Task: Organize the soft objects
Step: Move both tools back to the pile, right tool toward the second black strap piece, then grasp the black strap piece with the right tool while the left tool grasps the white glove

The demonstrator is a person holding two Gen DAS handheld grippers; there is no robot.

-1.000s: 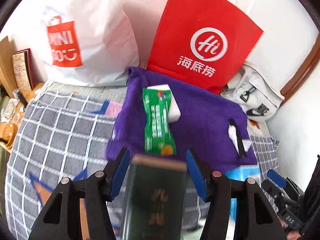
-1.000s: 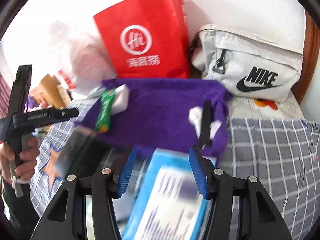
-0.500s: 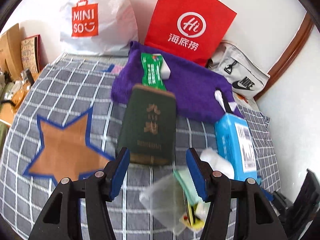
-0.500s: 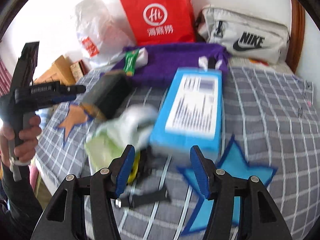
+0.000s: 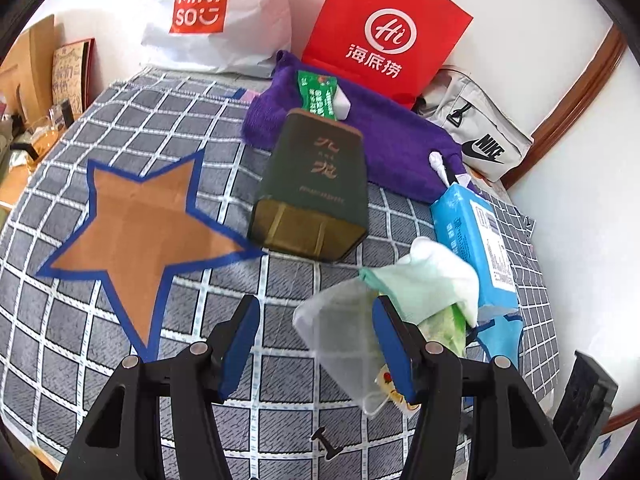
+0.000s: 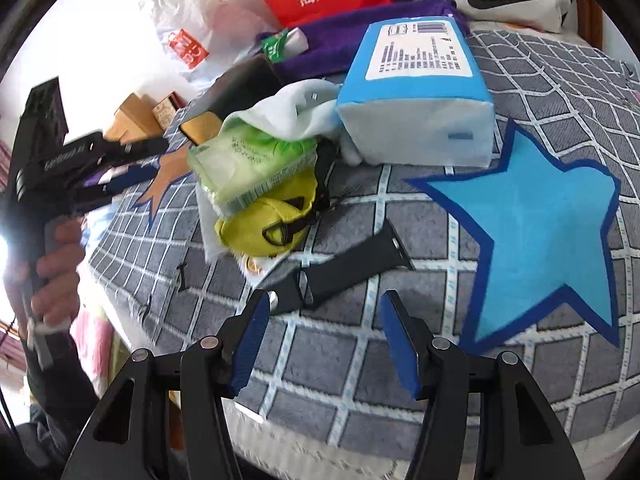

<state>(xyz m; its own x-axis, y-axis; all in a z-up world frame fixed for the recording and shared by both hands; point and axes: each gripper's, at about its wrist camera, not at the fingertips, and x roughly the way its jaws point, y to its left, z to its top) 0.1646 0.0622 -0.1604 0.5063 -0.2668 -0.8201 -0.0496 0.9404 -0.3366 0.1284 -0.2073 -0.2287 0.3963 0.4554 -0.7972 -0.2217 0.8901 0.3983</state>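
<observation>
My left gripper (image 5: 316, 344) hangs open over the checked bedcover, nothing pinched; a clear plastic bag (image 5: 344, 344) lies under its right finger. Ahead lie a dark green box (image 5: 312, 188), a white-mint cloth (image 5: 436, 280) and a blue tissue pack (image 5: 476, 240). My right gripper (image 6: 324, 340) is open and empty above a black watch strap (image 6: 348, 268). Beyond it sit a yellow pouch (image 6: 268, 220), a green wipes pack (image 6: 248, 164), the cloth (image 6: 296, 108) and the tissue pack (image 6: 416, 92). A purple towel (image 5: 384, 132) carries a green packet (image 5: 318, 96).
A brown star patch (image 5: 140, 224) lies left and a blue star patch (image 6: 536, 240) right. A red paper bag (image 5: 384, 32), a white Miniso bag (image 5: 208, 12) and a grey Nike bag (image 5: 480, 140) line the wall. A hand (image 6: 56, 264) holds the left gripper (image 6: 154, 159) at the bed's edge.
Both grippers have drawn back from the purple towel toward the near side of the bed. The green box and blue tissue pack, earlier close between the jaws, now lie farther ahead.
</observation>
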